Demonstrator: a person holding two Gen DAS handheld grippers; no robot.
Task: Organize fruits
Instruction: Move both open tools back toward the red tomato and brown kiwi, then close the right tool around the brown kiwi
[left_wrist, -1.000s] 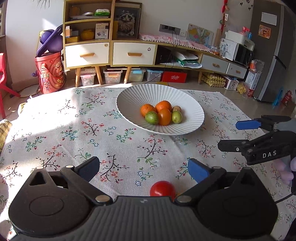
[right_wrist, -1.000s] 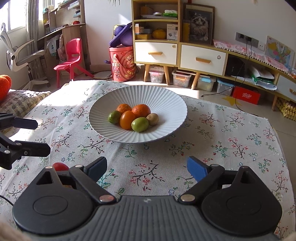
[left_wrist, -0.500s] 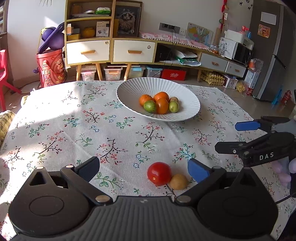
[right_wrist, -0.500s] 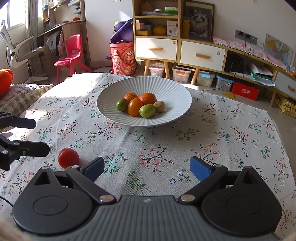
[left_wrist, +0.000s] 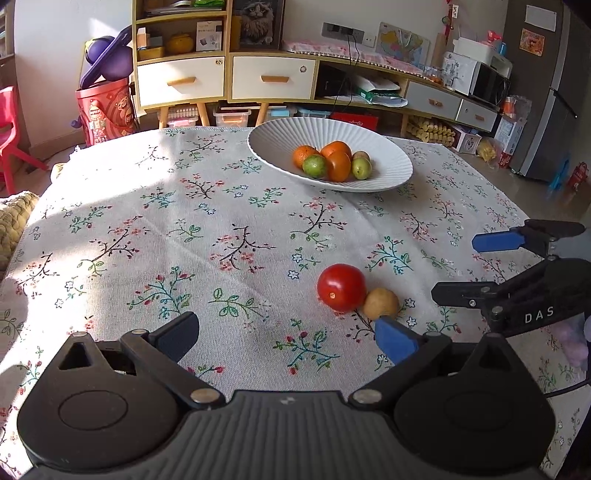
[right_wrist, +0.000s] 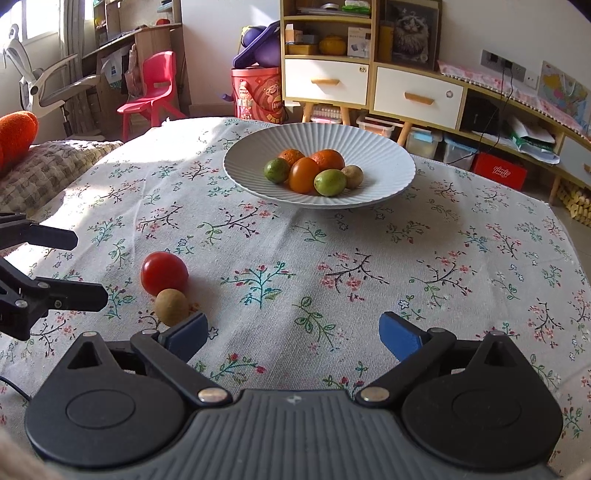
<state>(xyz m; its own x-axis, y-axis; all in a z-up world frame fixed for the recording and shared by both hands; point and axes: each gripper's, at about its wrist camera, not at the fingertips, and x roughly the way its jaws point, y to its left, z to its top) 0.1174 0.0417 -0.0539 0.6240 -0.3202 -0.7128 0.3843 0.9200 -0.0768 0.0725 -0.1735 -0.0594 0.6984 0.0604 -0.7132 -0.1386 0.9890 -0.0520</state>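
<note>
Fruits (right_wrist: 312, 171) | six, piled in white bowl (right_wrist: 388, 155) | floral tablecloth (right_wrist: 280, 243)

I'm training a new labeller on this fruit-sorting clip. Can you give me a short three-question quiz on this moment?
1. True or false: the red tomato touches the small brown fruit.
2. How many fruits lie in the white bowl?
3. Which is nearer the bowl: A tomato, B brown fruit?

Key: 1 true. 2 six. 3 A.
</note>
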